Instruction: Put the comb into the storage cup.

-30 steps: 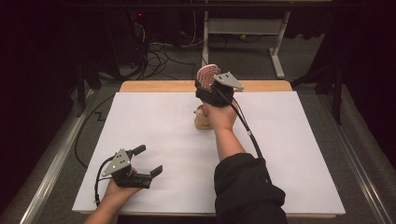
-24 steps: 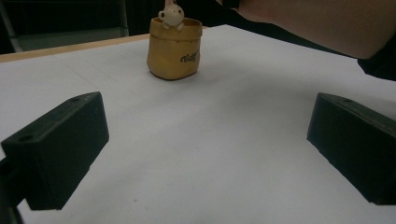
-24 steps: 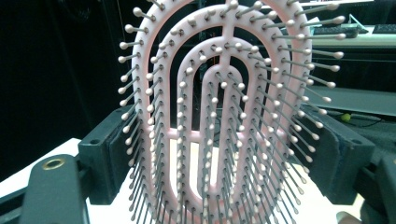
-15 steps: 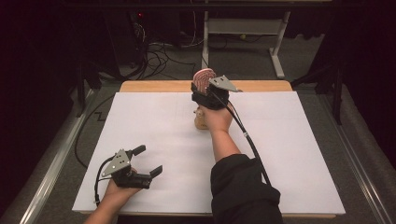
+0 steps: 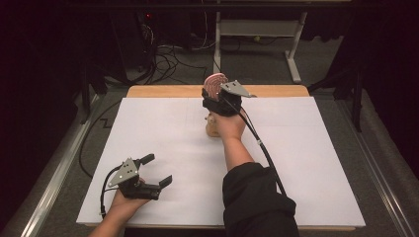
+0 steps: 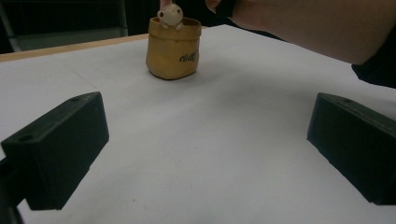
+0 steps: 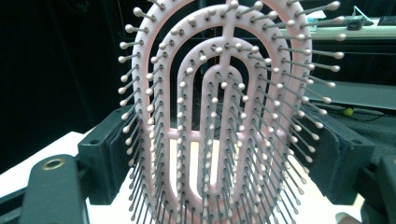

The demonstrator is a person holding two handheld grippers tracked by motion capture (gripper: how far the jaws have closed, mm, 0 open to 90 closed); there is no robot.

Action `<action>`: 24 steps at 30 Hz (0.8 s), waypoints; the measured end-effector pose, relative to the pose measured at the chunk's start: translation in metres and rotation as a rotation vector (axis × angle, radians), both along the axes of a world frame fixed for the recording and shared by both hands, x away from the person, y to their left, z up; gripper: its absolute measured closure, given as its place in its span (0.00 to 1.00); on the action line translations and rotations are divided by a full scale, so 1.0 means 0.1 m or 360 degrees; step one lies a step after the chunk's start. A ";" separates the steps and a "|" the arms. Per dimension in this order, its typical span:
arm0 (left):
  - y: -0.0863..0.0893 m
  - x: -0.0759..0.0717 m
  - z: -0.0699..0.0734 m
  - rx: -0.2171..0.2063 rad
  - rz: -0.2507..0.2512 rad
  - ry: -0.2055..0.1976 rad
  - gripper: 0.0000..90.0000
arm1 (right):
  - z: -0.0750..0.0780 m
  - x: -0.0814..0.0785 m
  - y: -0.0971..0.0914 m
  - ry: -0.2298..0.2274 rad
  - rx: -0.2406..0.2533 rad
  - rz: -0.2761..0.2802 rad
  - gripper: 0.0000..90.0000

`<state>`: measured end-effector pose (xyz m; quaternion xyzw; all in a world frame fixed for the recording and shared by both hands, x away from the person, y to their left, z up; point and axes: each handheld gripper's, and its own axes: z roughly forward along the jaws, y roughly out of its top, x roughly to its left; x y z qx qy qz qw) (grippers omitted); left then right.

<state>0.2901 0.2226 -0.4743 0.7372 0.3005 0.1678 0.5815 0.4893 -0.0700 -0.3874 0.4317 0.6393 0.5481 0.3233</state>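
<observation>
Left tool (image 5: 157, 171): held in the person's left hand (image 5: 123, 200) at the near left of the bench (image 5: 148, 128), low over the white sheet; its two black jaws stand wide apart with nothing between them. In the left gripper view they rise at either side over bare white surface.

Cable: a dark loop trails from the left tool toward the bench's near left edge.

Pouch (image 6: 173, 46): a small mustard-yellow sack-shaped holder, upright on the white sheet near the middle of the bench toward the far side, dark script on its front. A small cream figure with a round head (image 6: 170, 14) peeks over its rim. In the high view it sits just under the right hand (image 5: 228, 124), mostly hidden by it.

Right tool (image 5: 217, 91): lifted above the bench's far middle, over the pouch, jaws pointing up and away, grey plate on top. The jaws hold a pink hairbrush.

Hairbrush (image 7: 224, 112): pink open-loop head with ball-tipped bristles, standing upright between the two black jaws in the right gripper view, bristles facing the camera. In the high view its head (image 5: 215, 82) shows just above the tool.

Right forearm: bare wrist, dark sleeve (image 5: 257, 202) at the near edge; a black cable runs along it.

Beyond the bench: a wooden strip along the far edge, tangled cables on the floor, a pale metal frame.
</observation>
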 end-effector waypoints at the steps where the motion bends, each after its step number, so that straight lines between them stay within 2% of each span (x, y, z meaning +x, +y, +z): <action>1: 0.00 0.00 0.00 0.0000 0.0000 0.0001 0.00 | 0.00 0.00 0.00 0.0000 -0.0002 0.0000 0.22; 24: -0.01 -0.01 0.00 0.0002 -0.0011 -0.0007 0.00 | 0.03 0.00 -0.06 0.0052 0.0023 -0.0004 0.22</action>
